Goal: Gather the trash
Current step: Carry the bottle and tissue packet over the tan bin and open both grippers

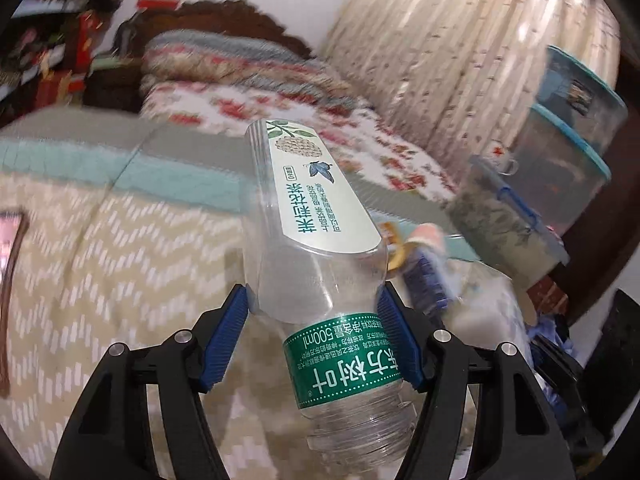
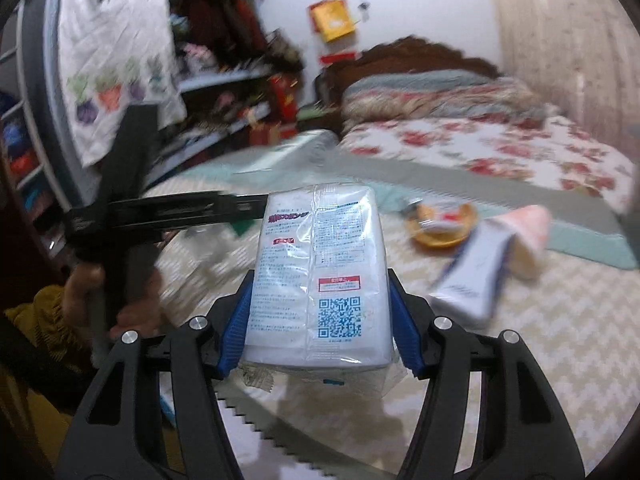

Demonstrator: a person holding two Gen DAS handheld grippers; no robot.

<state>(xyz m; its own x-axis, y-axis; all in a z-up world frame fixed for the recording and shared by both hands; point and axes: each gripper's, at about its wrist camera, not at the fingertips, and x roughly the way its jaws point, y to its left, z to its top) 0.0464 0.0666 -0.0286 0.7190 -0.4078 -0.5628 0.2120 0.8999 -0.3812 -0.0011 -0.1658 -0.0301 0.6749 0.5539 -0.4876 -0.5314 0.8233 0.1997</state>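
My left gripper [image 1: 314, 320] is shut on an empty clear plastic bottle [image 1: 316, 240] with a cream and green label, held above the bed with its neck toward the camera. My right gripper [image 2: 320, 312] is shut on a white plastic-wrapped packet [image 2: 320, 276] with printed text and a blue QR code, lifted over the bedspread. In the right wrist view the other gripper [image 2: 132, 212] shows at the left as a black frame held by a hand [image 2: 136, 304]. On the bedspread lie a yellow-orange wrapper [image 2: 442, 220], a white box [image 2: 472, 276] and a pink and cream item [image 2: 528, 236].
A beige zigzag bedspread [image 1: 100, 260] with a teal band covers the near bed. A floral quilt [image 2: 500, 152] and folded blankets [image 1: 240, 64] lie by the dark wooden headboard. Stacked clear storage bins [image 1: 568, 160] stand to the right. Cluttered shelves [image 2: 224, 96] and a hanging white shirt [image 2: 116, 40] are at the left.
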